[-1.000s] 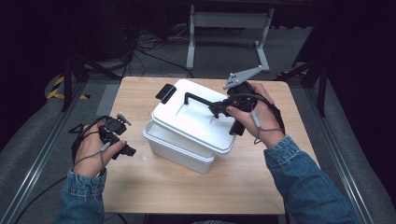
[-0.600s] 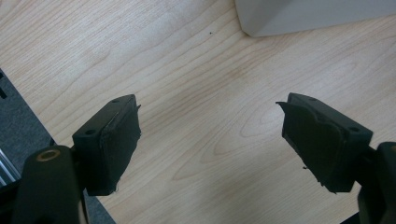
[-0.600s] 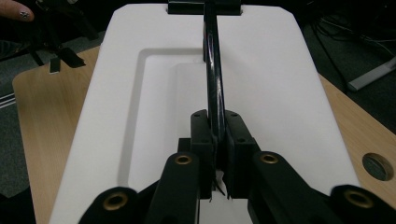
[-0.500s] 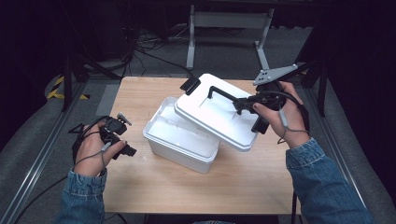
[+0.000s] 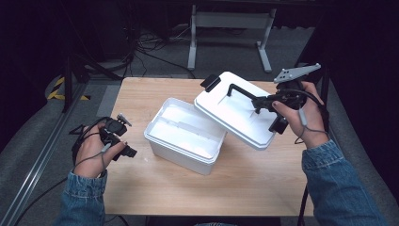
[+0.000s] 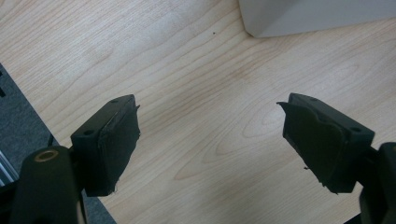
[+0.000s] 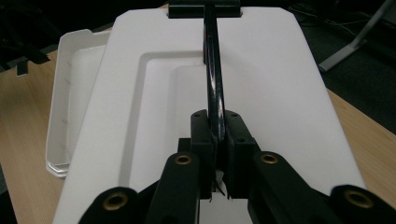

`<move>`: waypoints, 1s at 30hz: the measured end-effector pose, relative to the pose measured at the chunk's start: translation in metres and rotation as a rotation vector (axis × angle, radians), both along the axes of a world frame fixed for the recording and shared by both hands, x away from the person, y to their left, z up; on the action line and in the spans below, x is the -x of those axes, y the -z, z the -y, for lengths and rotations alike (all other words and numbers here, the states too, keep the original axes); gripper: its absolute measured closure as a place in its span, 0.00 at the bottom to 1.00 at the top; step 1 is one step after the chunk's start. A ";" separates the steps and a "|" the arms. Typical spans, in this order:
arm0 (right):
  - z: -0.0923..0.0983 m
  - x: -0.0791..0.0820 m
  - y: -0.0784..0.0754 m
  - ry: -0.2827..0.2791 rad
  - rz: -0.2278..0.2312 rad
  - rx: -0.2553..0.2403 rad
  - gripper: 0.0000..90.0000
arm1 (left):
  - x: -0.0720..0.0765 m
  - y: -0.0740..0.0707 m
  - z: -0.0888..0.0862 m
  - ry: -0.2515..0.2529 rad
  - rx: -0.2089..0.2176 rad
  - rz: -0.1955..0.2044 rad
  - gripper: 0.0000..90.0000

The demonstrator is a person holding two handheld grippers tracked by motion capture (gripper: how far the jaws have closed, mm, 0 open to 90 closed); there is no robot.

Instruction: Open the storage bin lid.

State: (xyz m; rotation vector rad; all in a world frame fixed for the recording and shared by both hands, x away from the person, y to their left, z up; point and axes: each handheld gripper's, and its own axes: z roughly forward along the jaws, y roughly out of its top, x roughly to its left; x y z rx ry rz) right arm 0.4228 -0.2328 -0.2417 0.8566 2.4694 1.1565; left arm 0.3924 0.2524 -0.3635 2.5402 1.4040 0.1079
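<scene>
High view: lidless white bin (image 5: 186, 136), empty.

Your light wooden table (image 5: 155, 188) stands on grey carpet (image 5: 37, 141); at twelve o'clock, a white metal frame (image 5: 230, 21); at ten, black cables (image 5: 141, 44).

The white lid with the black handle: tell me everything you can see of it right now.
The white rectangular plastic lid has a stepped recess in its top, a black bar handle along its middle and a black latch at its far end. It is lifted off the open white plastic box and tilted, overlapping the box's right rim in the high view. The right hand-held gripper is shut on the handle.
</scene>
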 end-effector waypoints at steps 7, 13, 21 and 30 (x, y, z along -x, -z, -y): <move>0.015 -0.005 0.002 0.040 -0.005 -0.001 0.94 | 0.000 0.000 0.000 0.001 0.001 -0.002 0.22; 0.026 -0.012 0.007 0.075 -0.002 0.020 0.94 | -0.001 0.002 -0.001 -0.001 0.000 -0.006 0.22; 0.040 -0.026 0.024 0.134 -0.031 0.032 0.94 | -0.001 0.001 -0.002 -0.004 0.002 -0.007 0.22; 0.055 -0.041 0.057 0.176 -0.083 0.059 0.94 | -0.001 0.002 -0.001 -0.005 0.004 -0.013 0.22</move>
